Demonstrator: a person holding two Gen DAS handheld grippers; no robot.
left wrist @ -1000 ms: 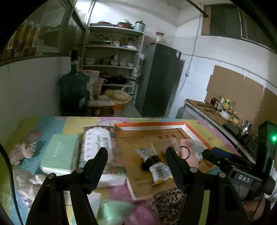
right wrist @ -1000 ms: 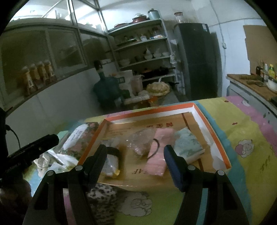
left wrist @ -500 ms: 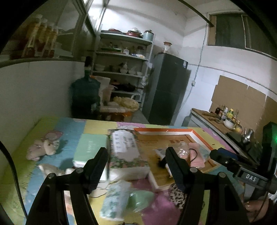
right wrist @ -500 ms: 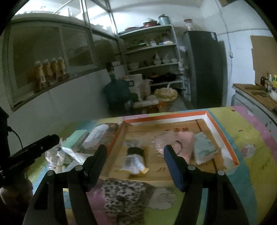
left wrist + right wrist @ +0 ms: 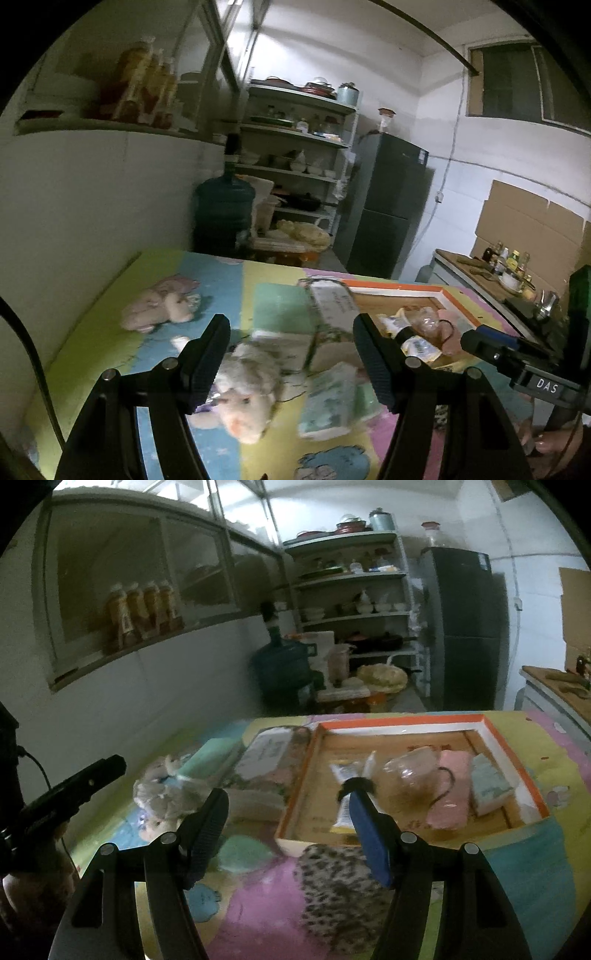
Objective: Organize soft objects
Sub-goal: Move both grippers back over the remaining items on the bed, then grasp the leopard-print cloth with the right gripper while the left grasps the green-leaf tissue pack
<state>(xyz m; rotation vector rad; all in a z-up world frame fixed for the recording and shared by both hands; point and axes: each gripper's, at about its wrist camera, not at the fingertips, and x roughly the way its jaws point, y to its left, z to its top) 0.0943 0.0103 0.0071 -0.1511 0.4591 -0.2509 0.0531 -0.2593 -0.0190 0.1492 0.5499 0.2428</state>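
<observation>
Lying just ahead of and below the left tongs [image 5: 291, 354], framed between their two fingers, a pale plush toy [image 5: 245, 387] on the patterned desk [image 5: 110, 332], its long axis running from the near snout end away toward the far edge, roughly in line with the fingers, slightly skewed. Standing wide apart and empty, both fingers, nothing pressed between the pads. Nearer by far to the left tongs than to the right tongs [image 5: 290, 834], equally spread and holding nothing, hovering over a leopard-print cloth [image 5: 340, 886] at the near lip of the orange-rimmed cardboard tray [image 5: 517, 764]. Off to the right of the plush in the left view, a wrapped tissue pack [image 5: 332, 398]; farther left, a second plush toy [image 5: 159, 308]. Already in the tray: a tube [image 5: 347, 797], a clear bag [image 5: 410, 779], a pink cloth [image 5: 450, 797], another tissue pack [image 5: 487, 782]. Likely next, a short drop forward and down, closing across the plush's narrow width. Somewhat blurred, the left view, so exact contact not tellable.
</observation>
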